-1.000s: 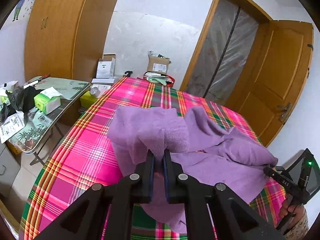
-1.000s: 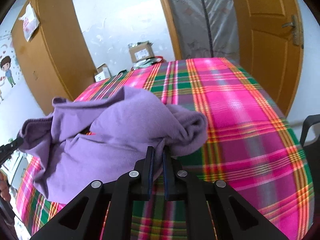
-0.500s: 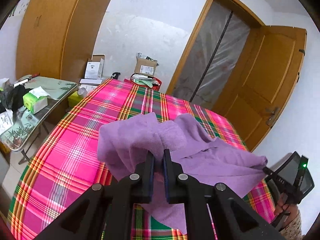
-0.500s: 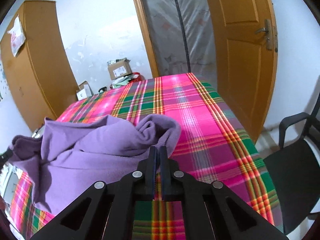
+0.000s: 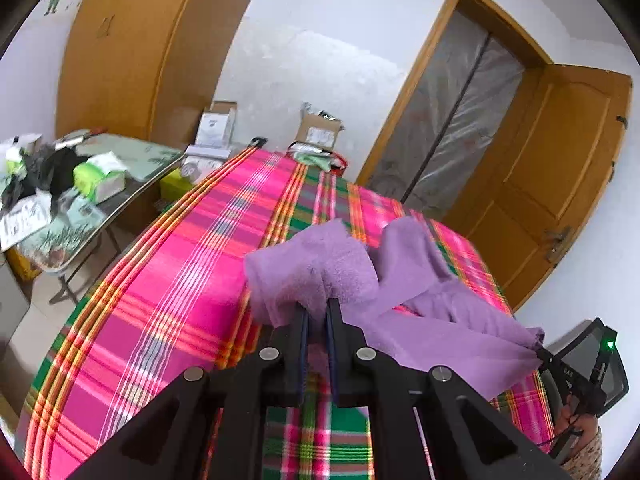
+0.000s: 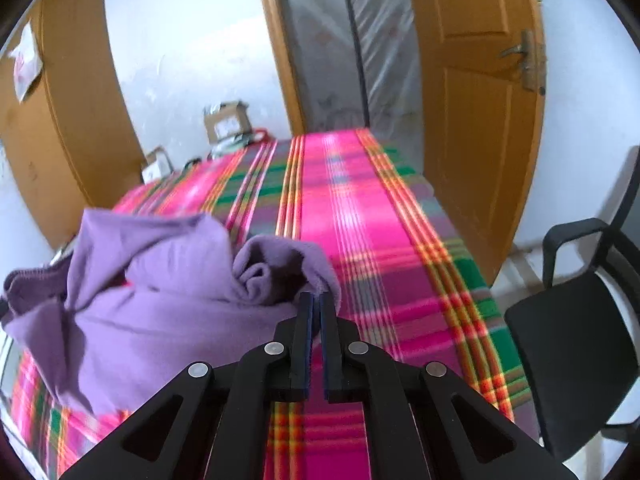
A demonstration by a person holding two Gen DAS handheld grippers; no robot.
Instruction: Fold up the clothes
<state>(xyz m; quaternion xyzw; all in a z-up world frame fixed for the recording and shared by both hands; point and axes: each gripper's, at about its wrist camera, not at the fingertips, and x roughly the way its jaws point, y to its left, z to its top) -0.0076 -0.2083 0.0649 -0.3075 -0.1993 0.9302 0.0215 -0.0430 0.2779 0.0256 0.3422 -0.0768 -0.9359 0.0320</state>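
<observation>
1. Two grippers each pinched one purple garment [image 5: 432, 320]: the left gripper [image 5: 316, 316] had its fingers clamped on a bunched edge at 6 o'clock of its view, and the right gripper [image 6: 314, 312] had its fingers nearly together on a rolled edge at 6 o'clock of its own.
2. Between the two holds the cloth hung slack and rumpled, partly lifted off the plaid bedspread [image 5: 168, 288], with no flat layers or clean crease to be seen. I judged the fold as unfinished: the piece was neither spread flat nor stacked neat, and whether it was being opened out or drawn together the pictures did not settle.
3. Only the left view showed the other gripper from outside, at 4 o'clock, gripping the far corner, with part of the person's hand [image 5: 580, 424] below it.
4. Farther off at 9 o'clock, that view alone held a cluttered side table [image 5: 132, 160] with a tissue pack [image 5: 100, 178].
5. Only the right view showed a black chair [image 6: 572, 320] at 3 o'clock beside the bed, and the door handle [image 6: 528, 60] at 1 o'clock.
</observation>
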